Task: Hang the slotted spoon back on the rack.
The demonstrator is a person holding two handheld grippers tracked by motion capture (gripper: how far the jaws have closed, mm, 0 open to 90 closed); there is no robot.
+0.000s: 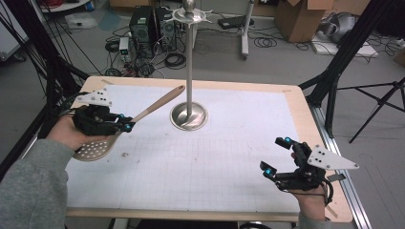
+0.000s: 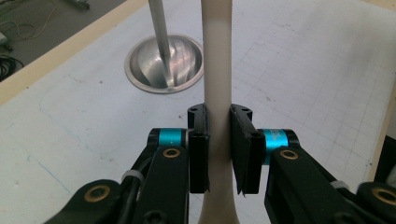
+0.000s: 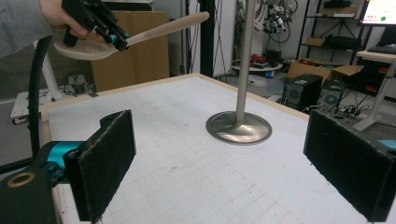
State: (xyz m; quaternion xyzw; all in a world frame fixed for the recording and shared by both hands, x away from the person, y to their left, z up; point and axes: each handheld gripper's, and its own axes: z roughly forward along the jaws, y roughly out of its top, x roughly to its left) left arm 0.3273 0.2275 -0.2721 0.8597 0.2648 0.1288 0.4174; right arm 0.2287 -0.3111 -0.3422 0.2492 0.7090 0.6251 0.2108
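Slotted spoon (image 1: pixel 143 116): pale wood, long slim handle, round perforated bowl; raised off table, handle tip angled up toward metal stand (image 1: pixel 189 62), bowl low at near-left; clamped at handle neck just above bowl, between left gripper (image 1: pixel 125 125) pads

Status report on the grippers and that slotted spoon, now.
Left gripper shut on slotted spoon, off the table. Right gripper open, empty. Metal stand just beyond the handle tip.
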